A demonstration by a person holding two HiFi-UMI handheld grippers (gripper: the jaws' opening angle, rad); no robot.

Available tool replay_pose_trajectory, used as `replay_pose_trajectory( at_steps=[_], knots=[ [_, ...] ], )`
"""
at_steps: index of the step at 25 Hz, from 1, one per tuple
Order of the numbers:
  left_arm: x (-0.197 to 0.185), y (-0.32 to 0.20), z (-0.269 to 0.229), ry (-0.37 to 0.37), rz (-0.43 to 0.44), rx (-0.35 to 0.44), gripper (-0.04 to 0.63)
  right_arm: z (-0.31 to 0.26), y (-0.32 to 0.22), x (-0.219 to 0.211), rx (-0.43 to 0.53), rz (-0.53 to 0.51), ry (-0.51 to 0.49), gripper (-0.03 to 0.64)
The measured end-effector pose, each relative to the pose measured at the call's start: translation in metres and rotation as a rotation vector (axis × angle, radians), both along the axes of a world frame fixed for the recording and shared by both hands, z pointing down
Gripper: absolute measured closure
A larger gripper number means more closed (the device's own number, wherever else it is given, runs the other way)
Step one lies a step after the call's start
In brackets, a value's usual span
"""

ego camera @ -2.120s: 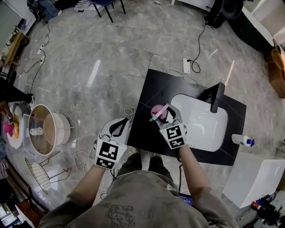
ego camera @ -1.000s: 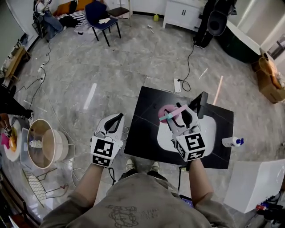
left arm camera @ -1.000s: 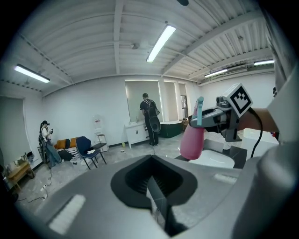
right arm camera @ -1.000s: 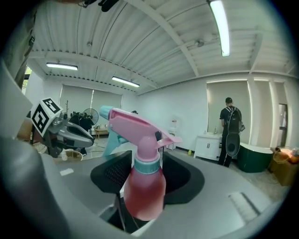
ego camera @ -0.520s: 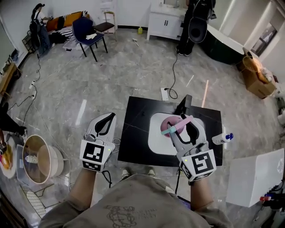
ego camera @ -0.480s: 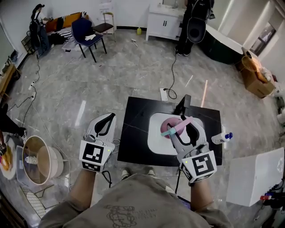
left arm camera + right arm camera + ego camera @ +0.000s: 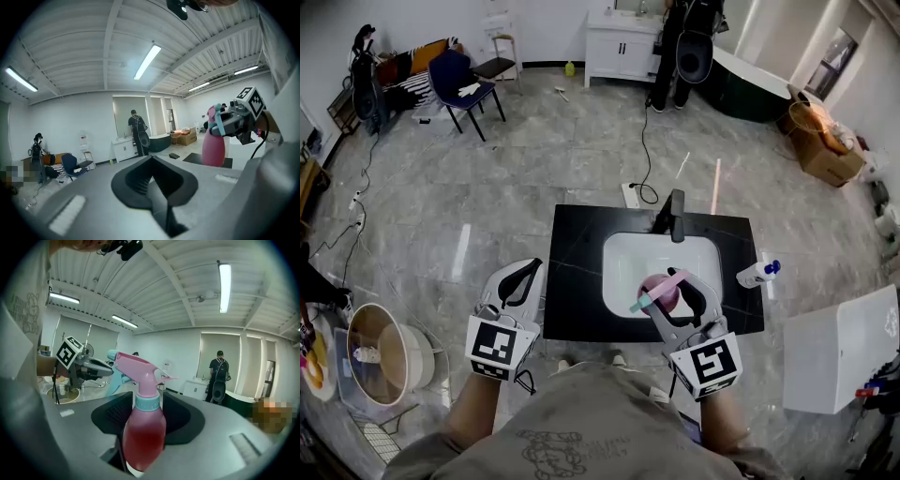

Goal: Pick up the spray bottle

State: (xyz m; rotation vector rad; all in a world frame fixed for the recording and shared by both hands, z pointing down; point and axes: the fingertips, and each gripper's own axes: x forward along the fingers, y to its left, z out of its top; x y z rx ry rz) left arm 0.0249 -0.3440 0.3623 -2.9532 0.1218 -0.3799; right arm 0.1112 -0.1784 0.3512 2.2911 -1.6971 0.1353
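Note:
The pink spray bottle (image 7: 658,290), with a teal collar and trigger, hangs in the air over the near edge of the white sink (image 7: 630,264). My right gripper (image 7: 671,294) is shut on its body. In the right gripper view the bottle (image 7: 142,428) stands upright between the pads, nozzle pointing right. My left gripper (image 7: 521,277) hovers left of the black counter (image 7: 579,281), shut with nothing in it. The left gripper view shows the closed jaws of that gripper (image 7: 151,182) and, at the right, the bottle (image 7: 213,146) held by the right gripper (image 7: 236,123).
A black faucet (image 7: 675,214) stands at the sink's far side. A white bottle with a blue cap (image 7: 757,273) lies at the counter's right edge. A white box (image 7: 842,349) sits to the right, a round basket (image 7: 386,343) to the left, cables on the floor.
My right gripper, still holding the pink bottle, has drawn back from over the middle of the sink toward its near edge. The left gripper has hardly moved.

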Motion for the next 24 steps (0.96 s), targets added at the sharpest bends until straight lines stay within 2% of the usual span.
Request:
replay_pose_trajectory(
  at_steps=[3,6,24],
  knots=[
    [-0.005,0.005,0.004,-0.012,0.012,-0.012,0.594,0.018,0.007,-0.003,-0.043,0.030,-0.050,0.387],
    [-0.006,0.006,0.008,-0.023,0.016,-0.014,0.595,0.021,0.006,-0.004,-0.038,0.041,-0.066,0.387],
    [0.004,0.015,0.007,-0.021,0.044,-0.014,0.594,0.010,0.018,0.011,-0.003,0.089,-0.072,0.388]
  ],
)
